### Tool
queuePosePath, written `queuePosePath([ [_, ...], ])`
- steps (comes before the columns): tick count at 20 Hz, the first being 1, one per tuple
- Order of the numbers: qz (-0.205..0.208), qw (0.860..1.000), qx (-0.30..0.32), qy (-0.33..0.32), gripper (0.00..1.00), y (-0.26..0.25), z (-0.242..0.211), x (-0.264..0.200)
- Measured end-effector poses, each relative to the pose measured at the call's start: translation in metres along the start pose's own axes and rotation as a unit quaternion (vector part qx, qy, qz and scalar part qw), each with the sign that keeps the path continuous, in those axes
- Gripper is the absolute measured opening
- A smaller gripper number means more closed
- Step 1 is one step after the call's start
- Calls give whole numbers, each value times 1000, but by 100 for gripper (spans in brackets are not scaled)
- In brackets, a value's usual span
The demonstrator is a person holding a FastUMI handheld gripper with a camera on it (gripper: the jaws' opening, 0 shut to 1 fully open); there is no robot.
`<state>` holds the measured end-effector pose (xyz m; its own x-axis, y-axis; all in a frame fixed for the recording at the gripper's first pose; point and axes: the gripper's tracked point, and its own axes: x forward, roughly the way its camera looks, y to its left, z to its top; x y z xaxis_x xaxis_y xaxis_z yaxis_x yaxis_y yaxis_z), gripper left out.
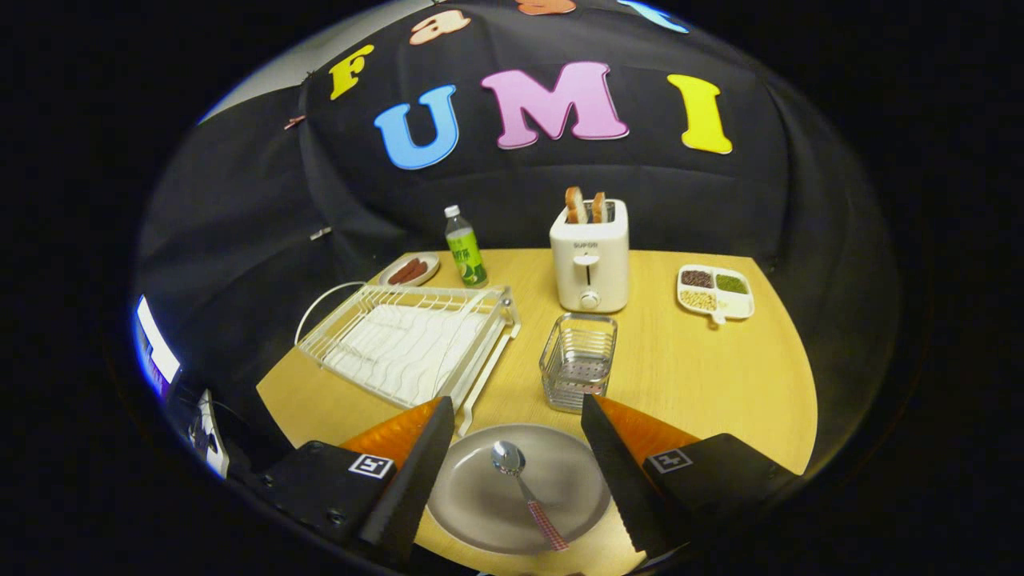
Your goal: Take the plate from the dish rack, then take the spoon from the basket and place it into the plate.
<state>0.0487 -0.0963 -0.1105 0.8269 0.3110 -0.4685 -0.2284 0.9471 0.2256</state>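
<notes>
Gripper stands wide, empty; between its fingers, the light, slippery metal spoon with red-checked handle lies in the grey round plate.

The gripper has its fingers wide apart, and nothing sits in the gap but the plate down below, with the spoon lying flat in it. Just ahead, the basket stands in the way. The rack blocks the left side. A thin strip of bare table runs between rack and basket. The toaster and bottle stand tall at the back. Right of the basket the table is open up to the tray.
</notes>
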Motion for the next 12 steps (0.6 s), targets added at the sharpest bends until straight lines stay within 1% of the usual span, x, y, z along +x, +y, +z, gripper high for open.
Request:
queuePosePath([
  [3,-53,998,-2,-46,99,-5,42,-30],
  [5,-90,993,1,-76,99,-9,68,-51],
  [7,-115,987,15,-109,99,-6,92,-73],
  [10,-159,978,5,-136,99,-8,109,-97],
  [12,-174,972,11,-157,99,2,121,-115],
])
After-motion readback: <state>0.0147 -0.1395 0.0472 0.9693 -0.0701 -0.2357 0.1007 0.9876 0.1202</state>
